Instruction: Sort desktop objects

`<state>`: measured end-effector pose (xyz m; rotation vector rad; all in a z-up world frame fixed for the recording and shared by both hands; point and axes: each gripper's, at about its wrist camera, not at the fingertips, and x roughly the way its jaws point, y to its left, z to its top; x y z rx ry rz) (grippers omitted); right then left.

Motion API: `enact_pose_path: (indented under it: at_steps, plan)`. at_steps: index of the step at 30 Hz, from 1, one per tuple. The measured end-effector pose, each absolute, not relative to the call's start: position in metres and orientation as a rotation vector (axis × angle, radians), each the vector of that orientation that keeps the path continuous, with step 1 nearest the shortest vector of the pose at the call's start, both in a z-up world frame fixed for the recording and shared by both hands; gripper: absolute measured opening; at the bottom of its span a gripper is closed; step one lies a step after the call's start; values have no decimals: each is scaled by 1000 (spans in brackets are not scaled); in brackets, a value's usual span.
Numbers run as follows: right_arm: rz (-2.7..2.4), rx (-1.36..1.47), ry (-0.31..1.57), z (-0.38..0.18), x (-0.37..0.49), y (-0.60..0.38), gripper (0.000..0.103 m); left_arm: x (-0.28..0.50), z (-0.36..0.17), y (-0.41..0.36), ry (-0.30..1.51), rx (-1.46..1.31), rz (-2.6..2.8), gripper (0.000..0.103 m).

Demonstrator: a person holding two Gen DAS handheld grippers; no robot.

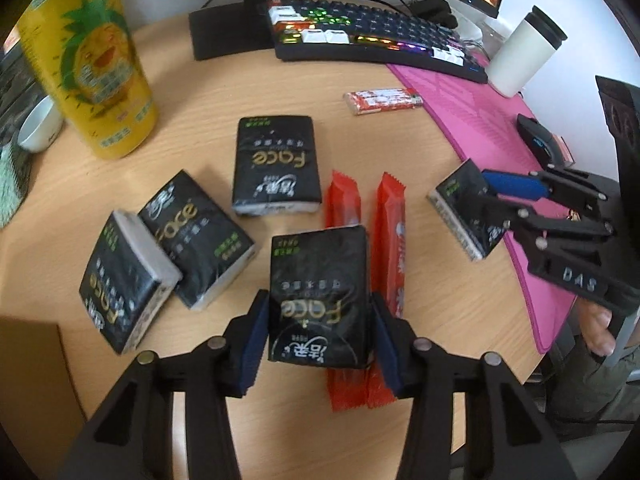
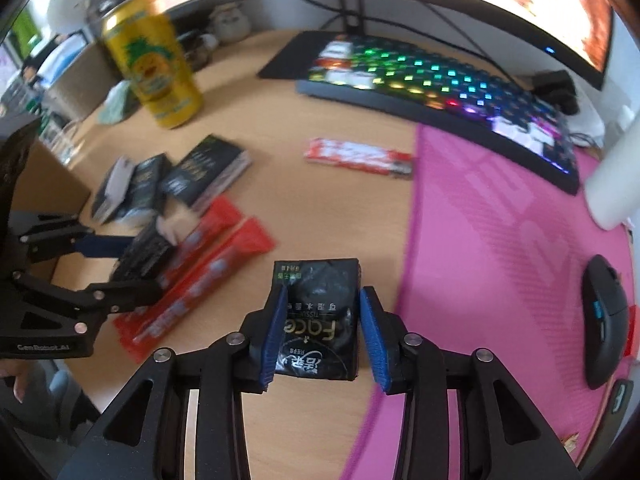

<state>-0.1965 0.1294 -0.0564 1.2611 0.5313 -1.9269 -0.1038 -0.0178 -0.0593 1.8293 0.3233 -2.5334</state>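
The left tool [image 1: 320, 336] is pointing steeply down at the wooden desk [image 1: 224, 92] with a black tissue pack [image 1: 318, 296] sitting between its blue pads [image 1: 254, 344]; the pads are lying right against the pack's two sides, and whether they are pressing on it cannot be told. That pack is glossy black plastic, printed with gold "Face" lettering, white script and a small green label, and it is lying across two red snack sachets [image 1: 390, 224] that are resting side by side. Three more tissue packs [image 1: 276, 164] of the same look are lying to the left and beyond: one is lying flat, and two are leaning together, showing a pale grey side. The right tool [image 2: 322, 336] is holding a fifth black tissue pack [image 2: 320, 320], crinkled at the top, at the edge where the bare desk is meeting the pink mat [image 2: 500, 216]; its left pad is touching the pack, while a thin gap is showing at the right pad. A red and white wrapped bar [image 1: 382, 100] is lying further back, near the lit keyboard [image 1: 372, 36]. A yellow pineapple can [image 1: 90, 64] is standing at the far left, and a white tumbler [image 1: 524, 52] is standing on the mat.
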Motion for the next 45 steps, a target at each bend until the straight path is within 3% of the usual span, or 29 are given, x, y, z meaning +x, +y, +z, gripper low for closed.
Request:
enact_pose_path:
  at_steps: [14, 22, 33, 41, 45]
  plan:
    - [-1862, 1253, 588, -52, -120, 156, 37, -19, -53, -13, 490, 1836, -2508, 53]
    - [-1861, 1233, 586, -47, -107, 159, 37, -8, -58, -18, 639, 1855, -2510, 53]
    - [-1861, 1198, 586, -37, -108, 148, 37, -10, -34, -5, 343, 1775, -2521, 62]
    - [-1873, 1192, 588, -36, -108, 152, 37, -17, -52, -15, 421, 1801, -2467, 62]
    - [-1870, 1204, 590, -41, -110, 152, 37, -22, -53, -3, 352, 1817, -2500, 62]
